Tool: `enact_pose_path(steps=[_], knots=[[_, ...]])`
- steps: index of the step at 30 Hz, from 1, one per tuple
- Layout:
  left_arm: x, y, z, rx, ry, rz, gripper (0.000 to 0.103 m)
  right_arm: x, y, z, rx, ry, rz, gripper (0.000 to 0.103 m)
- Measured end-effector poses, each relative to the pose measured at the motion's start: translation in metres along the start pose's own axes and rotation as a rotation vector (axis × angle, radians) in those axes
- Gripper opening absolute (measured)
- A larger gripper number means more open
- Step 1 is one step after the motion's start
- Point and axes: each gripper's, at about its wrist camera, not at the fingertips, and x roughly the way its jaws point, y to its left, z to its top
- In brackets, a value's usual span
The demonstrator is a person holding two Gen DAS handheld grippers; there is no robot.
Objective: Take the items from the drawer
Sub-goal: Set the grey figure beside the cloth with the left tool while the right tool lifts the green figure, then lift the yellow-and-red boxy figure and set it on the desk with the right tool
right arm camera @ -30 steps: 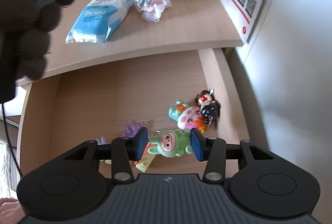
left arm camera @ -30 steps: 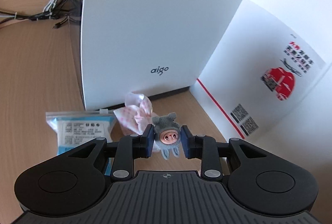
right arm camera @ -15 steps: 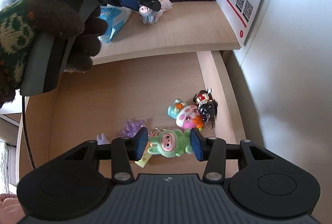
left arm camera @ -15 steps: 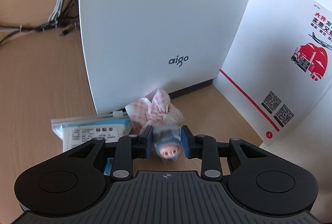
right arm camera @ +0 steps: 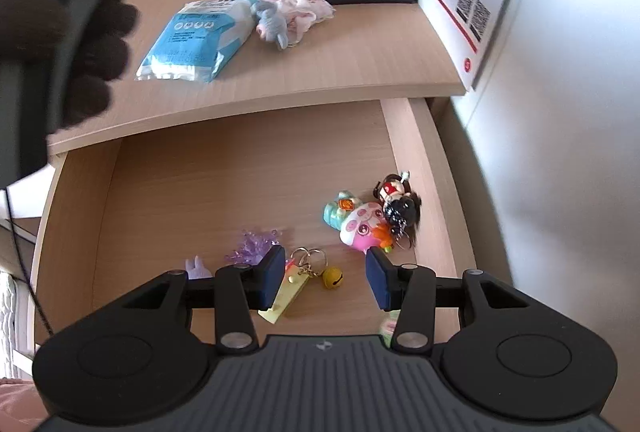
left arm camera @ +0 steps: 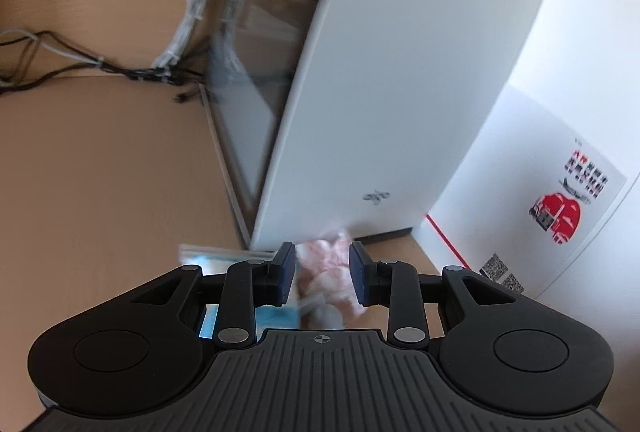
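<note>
The right gripper [right arm camera: 326, 278] is hanging spread and empty over the bell keyring [right arm camera: 316, 268] in the drawer [right arm camera: 408, 136]. Just right of it, the doll keychains [right arm camera: 376, 220] are lying tangled, so closing could snag them. The left gripper [left arm camera: 322, 274] is also spread, holding nothing.

Both tongs are gaping empty: the left tongs [left arm camera: 322, 272] are hanging blurred, the right tongs [right arm camera: 326, 278] are pointing steeply down.

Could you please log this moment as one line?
left gripper: open, empty | right gripper: open over drawer | grey plush toy: on desk beside blue packet
</note>
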Motion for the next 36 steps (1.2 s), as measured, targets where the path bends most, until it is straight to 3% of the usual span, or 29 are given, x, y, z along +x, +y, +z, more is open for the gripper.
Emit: enact_pose_path(steps=[5,15,17,20,24,28,30,32,36], knots=[[-0.037,0.022,-0.014,-0.047,0.056,0.027,0.032,0.004,-0.003,0.008,-0.017,-0.009,0.013,0.044],[-0.092,0.035,-0.09,-0.035,0.264,0.008,0.032,-0.004,-0.021,0.048,-0.013,-0.084,0.093,0.041],[-0.096,0.04,-0.104,-0.034,0.292,0.017,0.032,0.004,-0.021,0.051,0.005,-0.041,0.135,0.041],[-0.099,0.05,-0.12,-0.063,0.321,0.023,0.032,0.032,-0.02,0.048,0.062,0.106,0.191,0.041],[-0.106,0.061,-0.127,-0.101,0.329,0.042,0.032,0.075,-0.008,0.035,0.091,0.289,0.193,0.041],[-0.117,0.072,-0.131,-0.142,0.323,0.07,0.032,0.11,-0.001,0.03,0.153,0.404,0.213,0.044],[-0.12,0.077,-0.133,-0.157,0.325,0.079,0.032,0.124,0.006,0.03,0.136,0.436,0.172,0.043],[-0.123,0.079,-0.134,-0.159,0.331,0.08,0.032,0.134,0.016,0.028,0.091,0.448,0.121,0.033],[-0.123,0.08,-0.136,-0.152,0.342,0.063,0.032,0.118,0.024,0.025,0.083,0.402,0.119,0.028]])
